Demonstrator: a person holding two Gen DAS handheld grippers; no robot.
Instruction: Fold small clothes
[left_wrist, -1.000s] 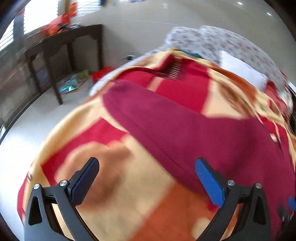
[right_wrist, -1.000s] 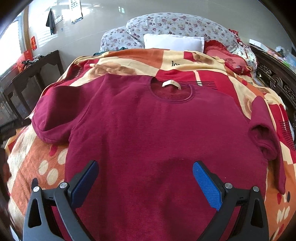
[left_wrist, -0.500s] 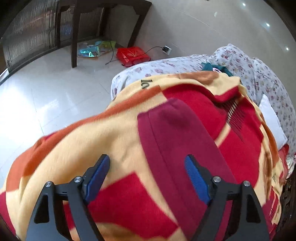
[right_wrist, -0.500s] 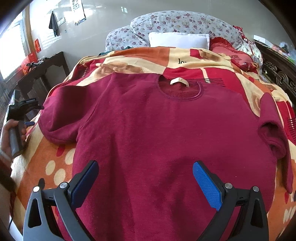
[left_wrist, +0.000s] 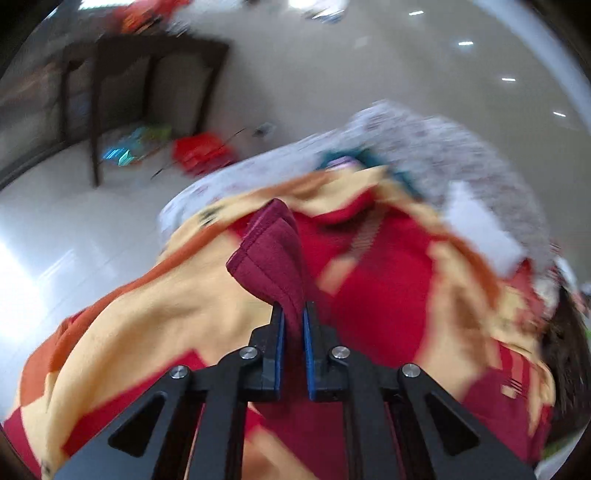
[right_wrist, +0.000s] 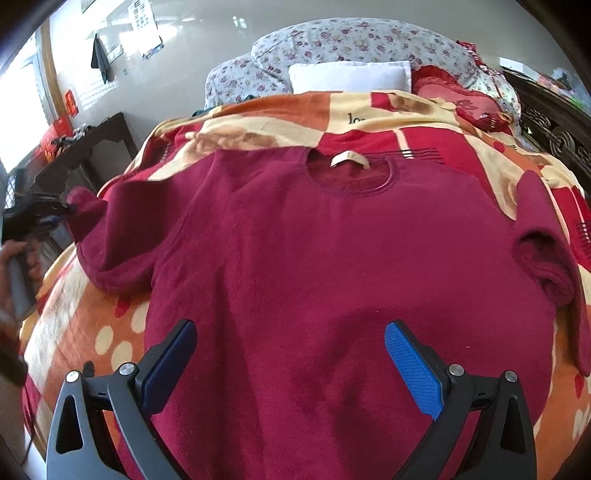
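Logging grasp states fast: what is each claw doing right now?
Left claw: just closed, shut on the maroon sleeve.
Right claw: open, empty, above the maroon shirt.

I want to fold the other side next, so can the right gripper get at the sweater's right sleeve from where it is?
Probably yes. The right gripper is open and empty above the maroon sweater, and the right sleeve lies uncovered on the blanket with nothing in between.

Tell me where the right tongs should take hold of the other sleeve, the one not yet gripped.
Probably at the cuff end of the free sleeve, coming in from the sweater's outer side. That sleeve lies bunched and doubled over on the blanket, so its raised outer fold offers an edge to pinch. The right tongs are open over the hem.
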